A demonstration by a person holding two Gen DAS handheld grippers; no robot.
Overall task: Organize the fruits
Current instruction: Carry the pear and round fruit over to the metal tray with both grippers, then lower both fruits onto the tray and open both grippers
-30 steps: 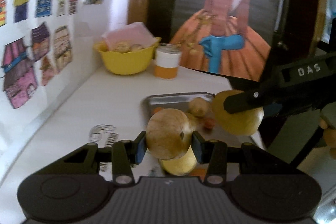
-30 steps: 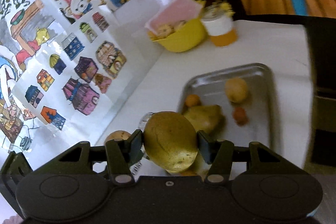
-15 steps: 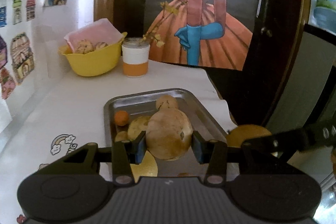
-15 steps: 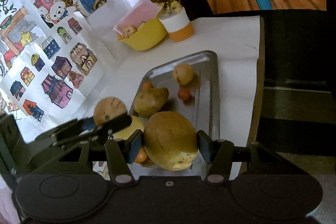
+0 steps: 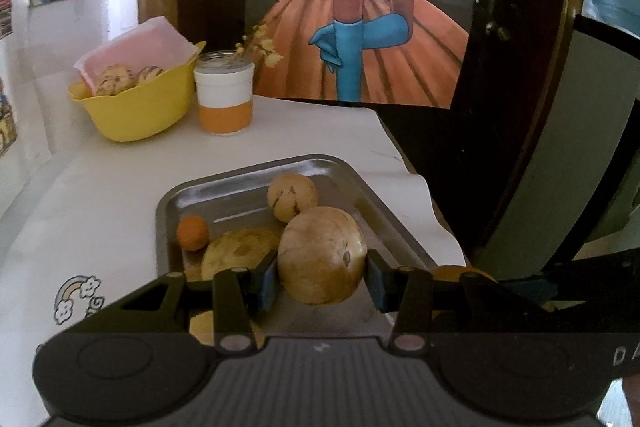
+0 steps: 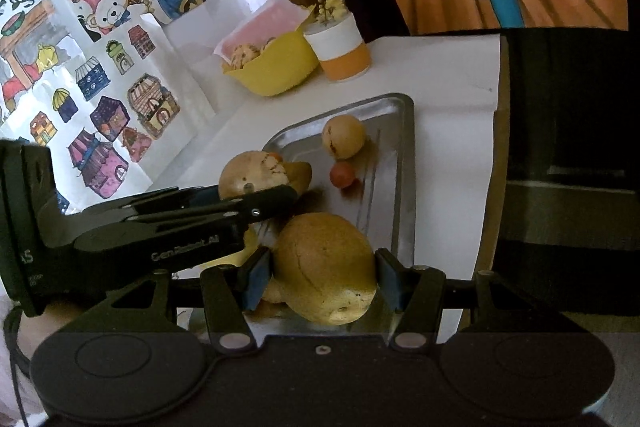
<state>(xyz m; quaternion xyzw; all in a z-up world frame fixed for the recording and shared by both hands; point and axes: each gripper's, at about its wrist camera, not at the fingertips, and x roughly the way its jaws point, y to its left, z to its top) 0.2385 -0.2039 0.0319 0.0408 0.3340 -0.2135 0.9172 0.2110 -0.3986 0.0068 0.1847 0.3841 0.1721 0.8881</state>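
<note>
Holding 1 tan round fruit [image 5: 322,255] in our left gripper [image 5: 322,279] and 1 yellow pear-like fruit [image 6: 326,267] in our right gripper [image 6: 320,279], both clamped at lower centre above the metal tray [image 5: 168,203], we lower each into bare tray space before opening.

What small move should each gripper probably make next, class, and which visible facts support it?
Probably lower and release. The left gripper is shut on a round tan fruit and the right gripper on a yellow-brown fruit, both held over the near end of the metal tray, where other fruits already lie.
</note>
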